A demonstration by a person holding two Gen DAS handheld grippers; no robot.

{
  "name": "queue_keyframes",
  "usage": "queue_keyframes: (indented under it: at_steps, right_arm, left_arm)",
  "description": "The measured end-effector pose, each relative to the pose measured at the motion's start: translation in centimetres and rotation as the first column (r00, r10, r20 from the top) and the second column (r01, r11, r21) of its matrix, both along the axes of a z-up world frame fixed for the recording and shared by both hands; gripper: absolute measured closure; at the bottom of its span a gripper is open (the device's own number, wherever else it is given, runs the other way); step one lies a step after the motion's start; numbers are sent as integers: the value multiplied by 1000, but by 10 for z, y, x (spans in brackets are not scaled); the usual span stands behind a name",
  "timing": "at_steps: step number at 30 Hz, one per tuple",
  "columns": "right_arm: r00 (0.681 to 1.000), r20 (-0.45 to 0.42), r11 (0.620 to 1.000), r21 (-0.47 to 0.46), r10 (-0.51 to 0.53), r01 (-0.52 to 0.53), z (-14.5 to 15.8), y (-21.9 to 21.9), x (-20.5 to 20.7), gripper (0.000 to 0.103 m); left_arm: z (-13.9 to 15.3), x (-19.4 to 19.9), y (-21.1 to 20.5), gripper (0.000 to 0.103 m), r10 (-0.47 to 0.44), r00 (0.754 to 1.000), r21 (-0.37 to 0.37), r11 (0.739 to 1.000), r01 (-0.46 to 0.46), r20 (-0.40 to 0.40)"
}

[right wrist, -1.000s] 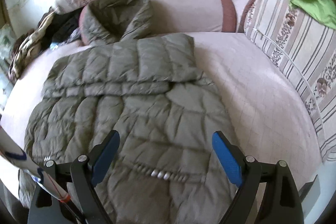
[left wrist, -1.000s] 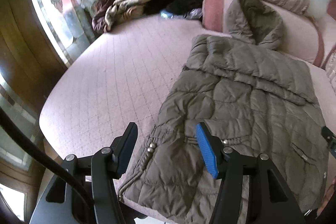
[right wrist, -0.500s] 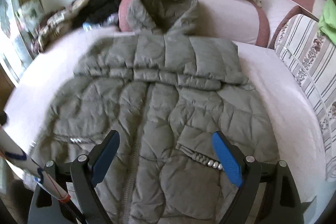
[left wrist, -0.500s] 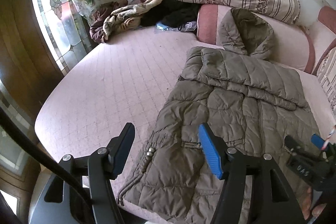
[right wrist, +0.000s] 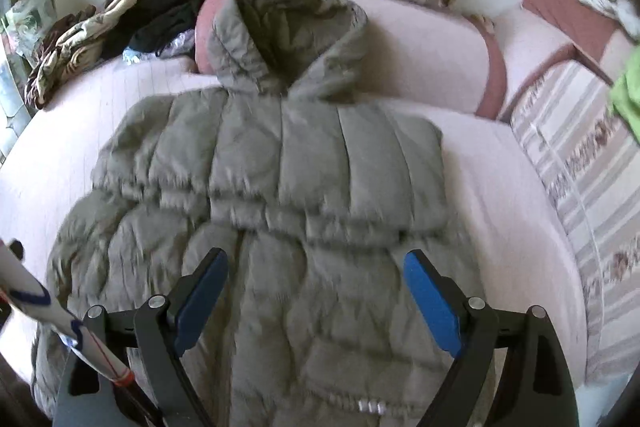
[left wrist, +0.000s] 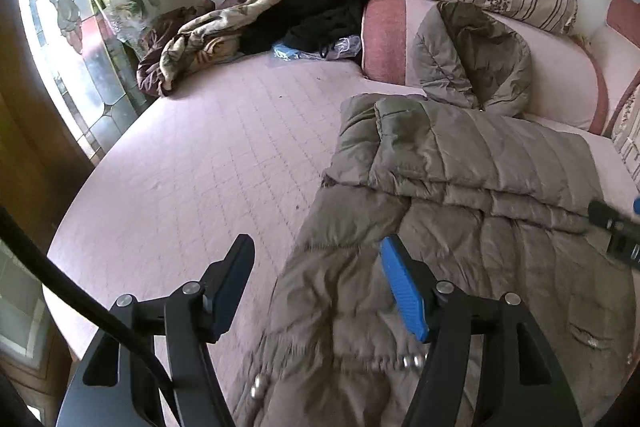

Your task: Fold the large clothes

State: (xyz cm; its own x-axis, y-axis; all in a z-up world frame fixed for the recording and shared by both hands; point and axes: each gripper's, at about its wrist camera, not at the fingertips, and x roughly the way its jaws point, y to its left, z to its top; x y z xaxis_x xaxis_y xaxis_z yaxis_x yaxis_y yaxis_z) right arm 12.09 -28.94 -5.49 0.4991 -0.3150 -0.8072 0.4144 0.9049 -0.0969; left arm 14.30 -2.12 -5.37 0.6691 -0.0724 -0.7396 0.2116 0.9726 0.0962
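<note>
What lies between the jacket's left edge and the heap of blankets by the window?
In the left wrist view, only bare pink quilted mattress lies between the puffer jacket and the blanket heap; nothing sits on that stretch.

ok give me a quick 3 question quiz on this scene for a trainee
1. True or false: the left hand-held gripper is shut on the puffer coat.
2. Where does the coat's hood rest? A) flat on the mattress B) propped against the pink bolster C) hanging off the bed
3. Fill in: the right hand-held gripper is ____ above the coat.

Key:
1. False; its fingers are spread and hold nothing.
2. B
3. open
</note>
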Motion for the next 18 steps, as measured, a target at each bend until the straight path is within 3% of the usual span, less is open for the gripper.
queue_keyframes:
  at_steps: [7,12,18]
  right_arm:
    - [998,35,999,-7,48,-48,1,-2,81,10]
    - [998,-27,998,-41,52,-53,-10,-13,168,10]
    - [1000,18,1000,-26,-7,7,-2,-31,263,10]
  left_arm:
    - [-28,43,-1,38,25,1000,8,1000,-26,18]
    - [-59,54,12,38,38,999,23,999,-37,-38]
    - [-61,60,18,38,31,999,3,1000,-31,-39]
